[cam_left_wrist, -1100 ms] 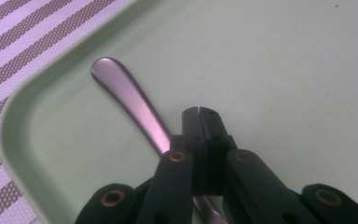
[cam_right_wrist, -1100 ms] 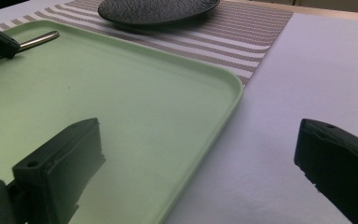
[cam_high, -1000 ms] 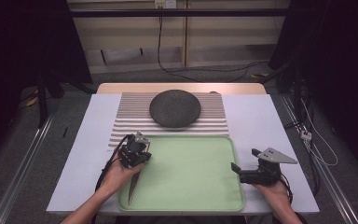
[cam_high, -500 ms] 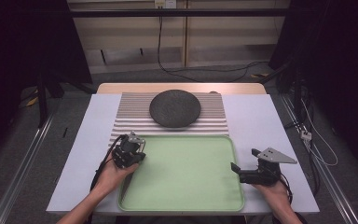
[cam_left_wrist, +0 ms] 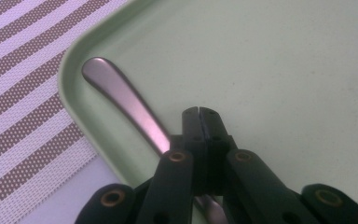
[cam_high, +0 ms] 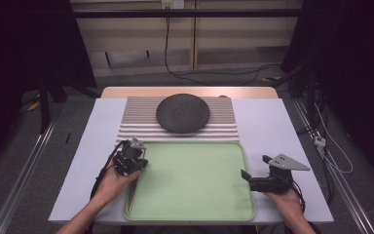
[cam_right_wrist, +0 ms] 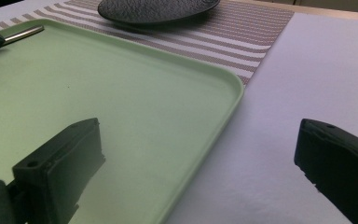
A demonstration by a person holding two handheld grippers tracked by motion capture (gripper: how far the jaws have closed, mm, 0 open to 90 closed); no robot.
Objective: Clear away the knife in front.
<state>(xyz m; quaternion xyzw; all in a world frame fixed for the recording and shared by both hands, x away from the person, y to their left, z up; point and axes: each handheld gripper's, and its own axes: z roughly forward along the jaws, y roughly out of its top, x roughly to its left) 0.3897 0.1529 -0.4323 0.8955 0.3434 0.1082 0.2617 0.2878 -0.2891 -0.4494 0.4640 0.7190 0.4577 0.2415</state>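
Green tray (cam_high: 190, 180) holds a metal utensil (cam_left_wrist: 121, 100), seemingly clamped by left tongs (cam_left_wrist: 199, 112); right tongs (cam_right_wrist: 196, 154) apart.

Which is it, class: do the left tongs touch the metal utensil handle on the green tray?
Cannot tell. In the left gripper view the shut left tongs cover part of the metal utensil handle on the green tray, hiding any contact or gap.

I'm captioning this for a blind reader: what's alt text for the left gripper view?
The left gripper, its fingers shut, hangs over a pale green tray. A metal utensil handle lies along the tray's rim beneath it, beside a striped mat.
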